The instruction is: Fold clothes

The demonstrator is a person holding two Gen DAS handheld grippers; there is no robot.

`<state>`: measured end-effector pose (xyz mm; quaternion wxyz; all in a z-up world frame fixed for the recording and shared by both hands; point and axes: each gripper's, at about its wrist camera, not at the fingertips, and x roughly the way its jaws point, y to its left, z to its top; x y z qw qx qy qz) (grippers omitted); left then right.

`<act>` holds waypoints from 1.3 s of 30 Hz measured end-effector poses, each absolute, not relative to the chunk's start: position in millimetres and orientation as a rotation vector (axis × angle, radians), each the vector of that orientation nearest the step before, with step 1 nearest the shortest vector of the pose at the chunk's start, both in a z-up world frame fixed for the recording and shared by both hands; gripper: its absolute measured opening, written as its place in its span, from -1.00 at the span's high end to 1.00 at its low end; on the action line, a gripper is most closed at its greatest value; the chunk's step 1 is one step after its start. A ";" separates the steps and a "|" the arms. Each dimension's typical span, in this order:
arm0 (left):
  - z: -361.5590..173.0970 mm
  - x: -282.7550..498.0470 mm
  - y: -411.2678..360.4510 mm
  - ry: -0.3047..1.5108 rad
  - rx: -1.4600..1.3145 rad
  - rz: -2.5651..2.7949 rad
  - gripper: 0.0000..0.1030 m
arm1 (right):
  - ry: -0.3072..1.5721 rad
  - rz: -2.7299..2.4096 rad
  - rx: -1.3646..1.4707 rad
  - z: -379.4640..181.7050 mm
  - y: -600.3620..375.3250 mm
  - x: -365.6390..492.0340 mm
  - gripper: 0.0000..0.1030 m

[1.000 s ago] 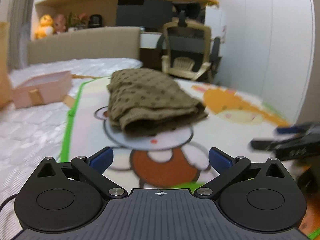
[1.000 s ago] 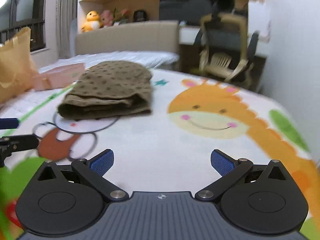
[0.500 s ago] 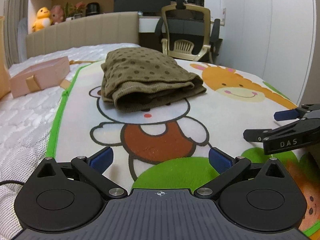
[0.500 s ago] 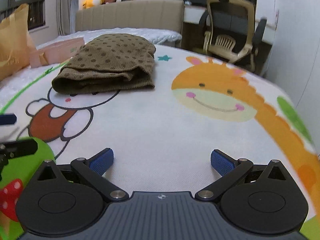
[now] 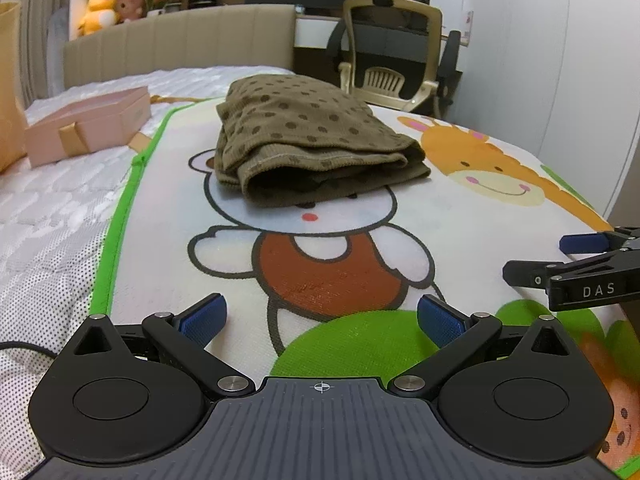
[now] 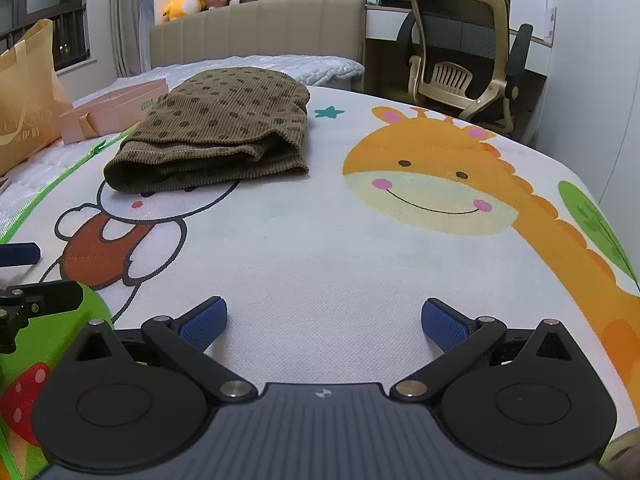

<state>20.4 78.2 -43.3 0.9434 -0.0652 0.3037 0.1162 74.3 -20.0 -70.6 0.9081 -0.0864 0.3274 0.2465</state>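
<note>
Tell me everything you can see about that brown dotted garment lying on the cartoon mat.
The brown dotted garment is olive-brown with darker brown dots, in what looks like a ribbed, corduroy-like fabric. It is folded into a compact bundle of several stacked layers, with a stitched hem along the near edge and a dark gap between the layers there. It lies flat on the cartoon mat, covering the head of the printed bear, beside the printed giraffe. Neither gripper touches it; only the mat does.

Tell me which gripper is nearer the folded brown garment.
Left, slightly. The left gripper faces the garment almost straight ahead; the right gripper sits off to its right, garment ahead-left. Both open, well short of it.
</note>
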 end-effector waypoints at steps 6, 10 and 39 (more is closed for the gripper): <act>-43.7 21.8 79.9 0.627 -0.144 0.249 -1.00 | 0.675 0.508 -0.181 -70.7 -17.8 73.9 -1.00; -43.6 21.6 81.3 0.621 -0.154 0.250 -1.00 | 0.676 0.509 -0.178 -70.8 -19.1 74.1 -1.00; -44.2 21.7 82.6 0.619 -0.157 0.253 -1.00 | 0.676 0.509 -0.177 -71.0 -19.9 74.2 -1.00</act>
